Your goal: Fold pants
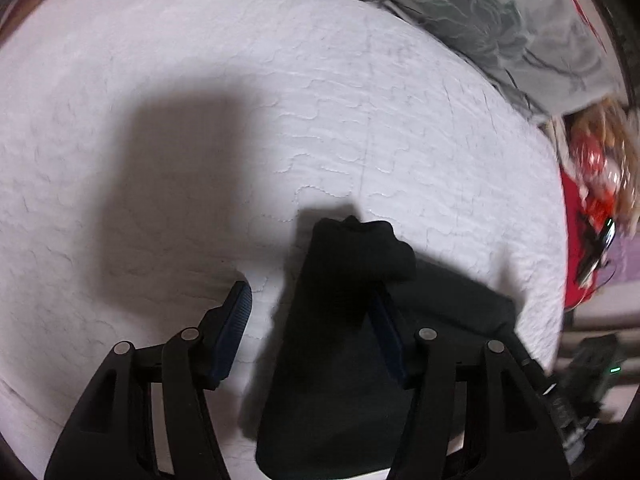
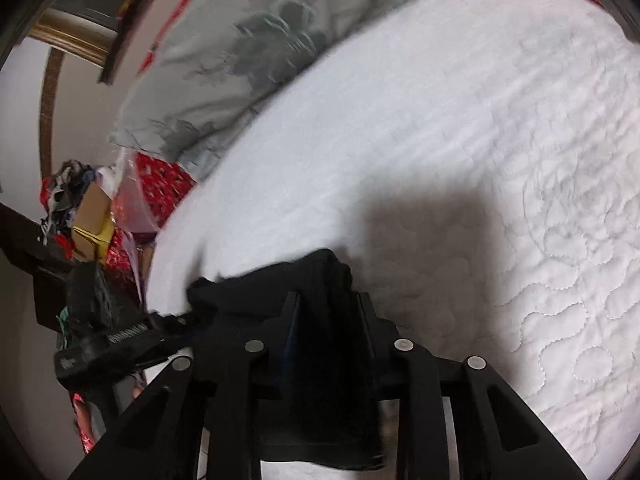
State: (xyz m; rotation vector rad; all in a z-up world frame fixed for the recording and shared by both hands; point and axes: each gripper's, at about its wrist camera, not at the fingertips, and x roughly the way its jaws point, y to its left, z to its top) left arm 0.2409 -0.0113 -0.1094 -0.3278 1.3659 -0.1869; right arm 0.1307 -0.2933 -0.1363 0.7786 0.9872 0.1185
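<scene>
The black cloth pants [image 1: 340, 320] lie bunched at the near edge of the white quilted bed [image 1: 280, 80]. The right gripper [image 2: 328, 312] is clamped on a fold; the left gripper [image 1: 312, 308] stands apart, one finger under cloth. Judged mid-fold: next, grip and carry the fold across.

The black pants [image 1: 344, 320] cover the tip of the left gripper's [image 1: 310, 312] right-hand finger and run off the frame at 6 o'clock. In the right wrist view, cloth hides the finger pads of the right gripper [image 2: 328, 312]. At 9 o'clock, a cluttered heap [image 2: 80, 208] blurs beyond naming.
</scene>
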